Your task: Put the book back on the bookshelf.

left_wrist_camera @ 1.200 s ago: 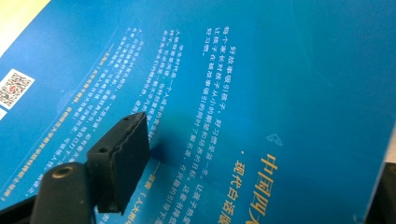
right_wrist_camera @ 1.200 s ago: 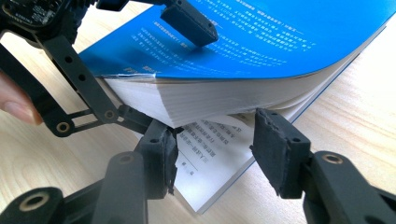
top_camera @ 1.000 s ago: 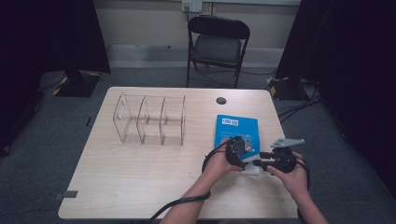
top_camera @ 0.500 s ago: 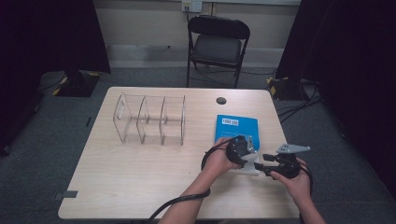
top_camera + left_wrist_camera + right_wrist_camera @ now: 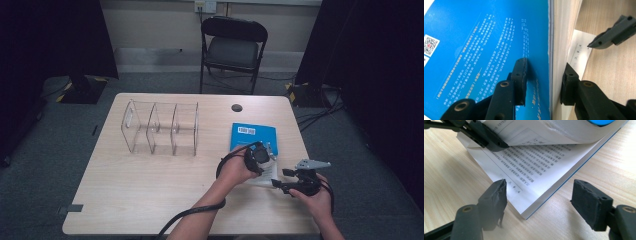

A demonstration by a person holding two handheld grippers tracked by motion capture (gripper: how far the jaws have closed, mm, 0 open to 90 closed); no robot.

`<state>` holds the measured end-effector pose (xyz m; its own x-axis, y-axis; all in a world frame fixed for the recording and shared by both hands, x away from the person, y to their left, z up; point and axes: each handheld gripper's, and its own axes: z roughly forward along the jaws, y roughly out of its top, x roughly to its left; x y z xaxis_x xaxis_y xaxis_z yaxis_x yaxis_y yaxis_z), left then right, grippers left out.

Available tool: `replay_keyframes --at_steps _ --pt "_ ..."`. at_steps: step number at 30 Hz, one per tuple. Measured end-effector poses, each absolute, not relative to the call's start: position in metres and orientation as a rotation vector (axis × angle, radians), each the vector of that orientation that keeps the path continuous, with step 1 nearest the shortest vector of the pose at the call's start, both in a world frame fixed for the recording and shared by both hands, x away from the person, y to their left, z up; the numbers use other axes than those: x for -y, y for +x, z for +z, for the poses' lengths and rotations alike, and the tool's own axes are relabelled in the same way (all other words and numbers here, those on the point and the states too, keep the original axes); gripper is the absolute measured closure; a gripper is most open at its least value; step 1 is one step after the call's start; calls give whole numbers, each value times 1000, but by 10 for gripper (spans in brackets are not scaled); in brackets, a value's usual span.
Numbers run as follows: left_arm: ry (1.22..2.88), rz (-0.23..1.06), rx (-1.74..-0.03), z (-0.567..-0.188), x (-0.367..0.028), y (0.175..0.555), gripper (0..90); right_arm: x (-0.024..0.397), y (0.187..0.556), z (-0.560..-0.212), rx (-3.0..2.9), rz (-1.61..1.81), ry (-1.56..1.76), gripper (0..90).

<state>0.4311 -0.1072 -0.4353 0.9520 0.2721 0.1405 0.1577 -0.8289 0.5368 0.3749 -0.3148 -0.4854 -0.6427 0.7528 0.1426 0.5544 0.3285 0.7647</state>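
Blue-covered paperback book (image 5: 251, 137) lies on the right half of the pale wooden table (image 5: 140, 195), its near part lifted. The left gripper (image 5: 543, 82), whose jaws have just been closing, pinches the blue cover and a wad of pages. The right gripper (image 5: 539, 202), jaws just opening, straddles the near corner of the exposed printed page without touching it. A clear plastic three-bay organiser (image 5: 160, 127) stands well apart to the left.

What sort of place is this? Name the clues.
Probably a staged recording room, not a home: black curtains at the sides, a lone folding chair, cables on grey carpet, one bare wooden table.
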Motion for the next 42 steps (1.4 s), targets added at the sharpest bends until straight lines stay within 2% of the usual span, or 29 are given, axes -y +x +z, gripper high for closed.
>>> replay_keyframes --at_steps 12,23,42 --pt "2575 271 -396 -428 107 431 701 316 372 -492 -2365 1210 1174 236" --pt "2611 271 -446 -406 105 433 737 317 369 -493 -2387 1187 1109 210" --pt "2624 248 -519 -374 100 443 752 314 364 -495 -2392 1192 1122 202"
